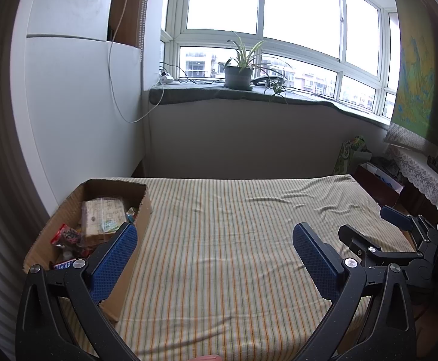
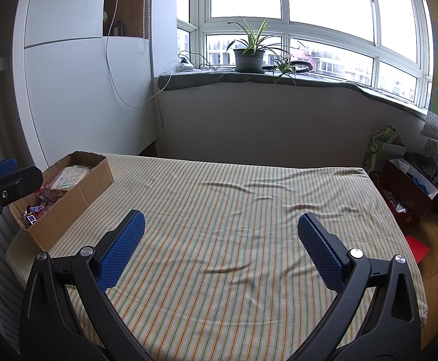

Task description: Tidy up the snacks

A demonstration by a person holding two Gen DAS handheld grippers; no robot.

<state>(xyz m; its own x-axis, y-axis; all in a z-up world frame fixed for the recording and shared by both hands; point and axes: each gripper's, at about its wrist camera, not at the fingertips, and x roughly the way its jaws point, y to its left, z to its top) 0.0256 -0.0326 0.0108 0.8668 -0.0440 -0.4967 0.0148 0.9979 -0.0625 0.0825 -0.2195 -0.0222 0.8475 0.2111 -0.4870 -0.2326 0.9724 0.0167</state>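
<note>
A cardboard box (image 1: 145, 207) sits at the left edge of the striped table; it also shows in the right wrist view (image 2: 77, 198). It holds several snacks: a pale wrapped cracker pack (image 1: 103, 219), a red packet (image 1: 67, 236) and Snickers bars (image 2: 35, 212). My left gripper (image 1: 215, 240) is open and empty, its left finger beside the box's near right wall. My right gripper (image 2: 220, 231) is open and empty over the bare cloth at the table's middle. The right gripper also shows in the left wrist view (image 1: 369, 225).
The table is covered with a striped cloth (image 2: 234, 210). A potted plant (image 1: 238, 73) stands on the window sill behind. A red box (image 2: 405, 189) and a green bag (image 2: 379, 147) stand on the floor at the right. A white cabinet (image 1: 77, 105) is at the left.
</note>
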